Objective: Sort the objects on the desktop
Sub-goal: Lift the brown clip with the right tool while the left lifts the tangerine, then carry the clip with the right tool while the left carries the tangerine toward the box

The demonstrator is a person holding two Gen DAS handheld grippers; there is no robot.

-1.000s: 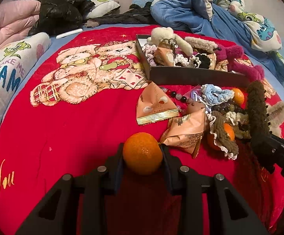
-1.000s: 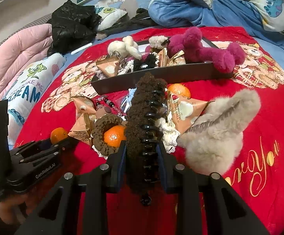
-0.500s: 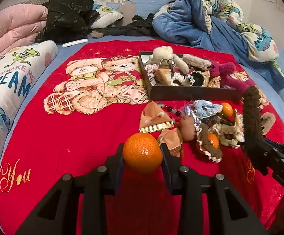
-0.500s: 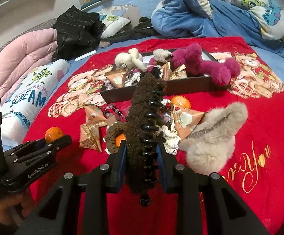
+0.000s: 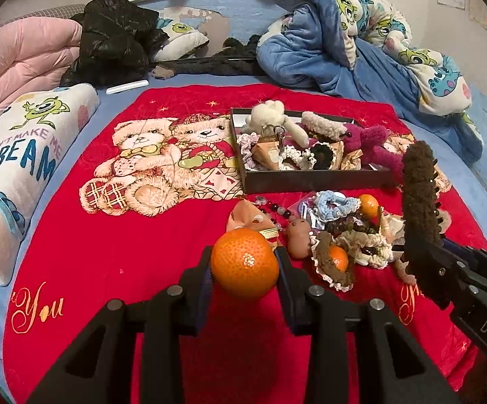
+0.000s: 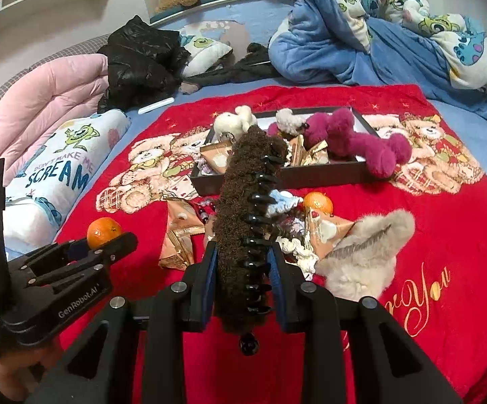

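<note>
The left gripper [image 5: 245,266] was clenched on a tangerine [image 5: 244,262], round, bright orange, with a pitted skin and a pale stem scar facing the camera; the fruit was lifted clear of the red blanket [image 5: 109,235], over its near edge. The right gripper [image 6: 241,269] was clenched on a long hair claw [image 6: 248,222] covered in dark brown fuzz, with a row of glossy black teeth down its middle and a black bead at its lower end, held above the blanket's middle. Beyond both, a dark tray [image 5: 310,180] near the blanket's far edge held plush toys, scrunchies and snack packets. Between the tray and the grippers lay a heap with two more tangerines [image 5: 368,204], a blue scrunchie [image 5: 332,205] and a grey furry hair claw [image 6: 368,252].

The blanket carried gold script ending in "You". The pillow [image 5: 18,155] at its left edge read "DON'T MAKE ME SCREAM". The left gripper's body read "GenRobot.AI"; the right one's showed "DAS".
</note>
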